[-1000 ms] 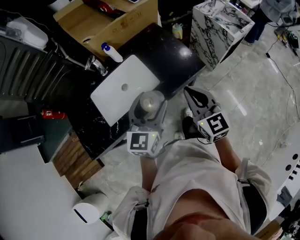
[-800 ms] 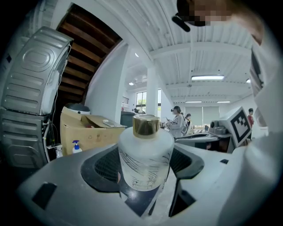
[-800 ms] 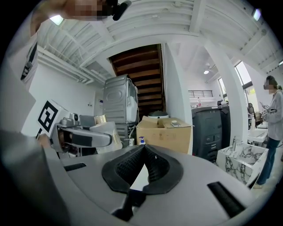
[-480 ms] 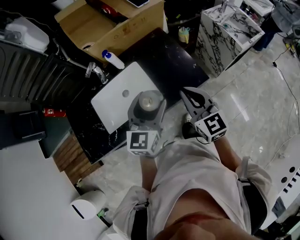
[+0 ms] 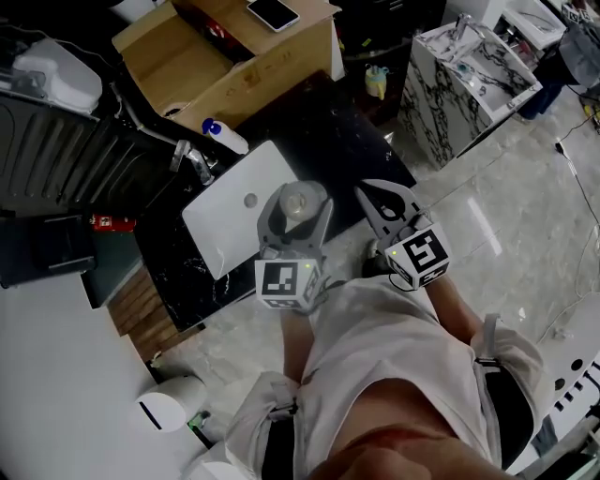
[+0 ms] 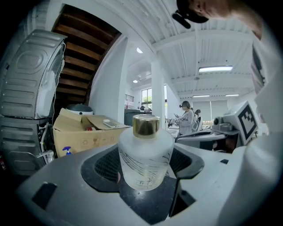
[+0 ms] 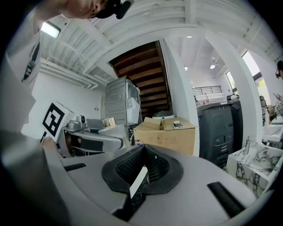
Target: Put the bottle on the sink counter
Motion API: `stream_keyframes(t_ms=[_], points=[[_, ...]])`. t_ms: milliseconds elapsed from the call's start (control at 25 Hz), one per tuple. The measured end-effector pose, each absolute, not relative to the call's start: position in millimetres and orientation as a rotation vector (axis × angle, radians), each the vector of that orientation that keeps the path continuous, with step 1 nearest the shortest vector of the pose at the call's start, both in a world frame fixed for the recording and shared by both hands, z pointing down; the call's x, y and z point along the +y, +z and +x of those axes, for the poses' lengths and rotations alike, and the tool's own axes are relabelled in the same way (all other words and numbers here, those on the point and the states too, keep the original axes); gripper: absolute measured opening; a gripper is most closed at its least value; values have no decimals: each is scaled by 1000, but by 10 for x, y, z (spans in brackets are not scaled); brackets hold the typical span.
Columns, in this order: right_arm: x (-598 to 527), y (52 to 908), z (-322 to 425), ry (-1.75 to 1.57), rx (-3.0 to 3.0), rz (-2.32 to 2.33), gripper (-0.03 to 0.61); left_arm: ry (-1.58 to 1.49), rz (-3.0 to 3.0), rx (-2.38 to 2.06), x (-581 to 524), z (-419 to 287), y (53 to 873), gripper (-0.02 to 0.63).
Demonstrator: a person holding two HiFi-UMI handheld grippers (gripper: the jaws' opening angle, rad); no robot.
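Observation:
A frosted glass bottle (image 6: 145,157) with a gold cap (image 5: 298,201) stands upright between the jaws of my left gripper (image 5: 297,208), which is shut on it. In the head view the bottle hovers over the front edge of the black sink counter (image 5: 328,127), just right of the white basin (image 5: 225,211). My right gripper (image 5: 375,199) is beside it to the right, over the counter's front corner. Its jaws are shut with nothing between them (image 7: 143,150). From the right gripper view the left gripper (image 7: 95,142) shows at the left.
A faucet (image 5: 192,157) and a blue-capped spray bottle (image 5: 223,134) stand behind the basin. A cardboard box (image 5: 234,56) with a phone (image 5: 272,13) on it sits beyond. A marble cabinet (image 5: 473,70) is at the right, a washing machine (image 5: 56,75) at the left.
Both grippers stay side by side, the bottle still held. The counter and box have slid slightly down and right in the head view as the view shifted.

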State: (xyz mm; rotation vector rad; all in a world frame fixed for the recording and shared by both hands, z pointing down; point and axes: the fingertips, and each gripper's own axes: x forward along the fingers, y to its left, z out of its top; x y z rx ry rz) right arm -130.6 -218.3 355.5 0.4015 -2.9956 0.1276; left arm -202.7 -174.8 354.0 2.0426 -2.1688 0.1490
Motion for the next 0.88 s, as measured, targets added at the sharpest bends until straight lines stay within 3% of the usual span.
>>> stream_keyframes(t_ms=[880], points=[[-2993, 3977, -1199, 182, -2967, 463, -3, 210, 1998, -2153, -2549, -2007, 3995, 328]])
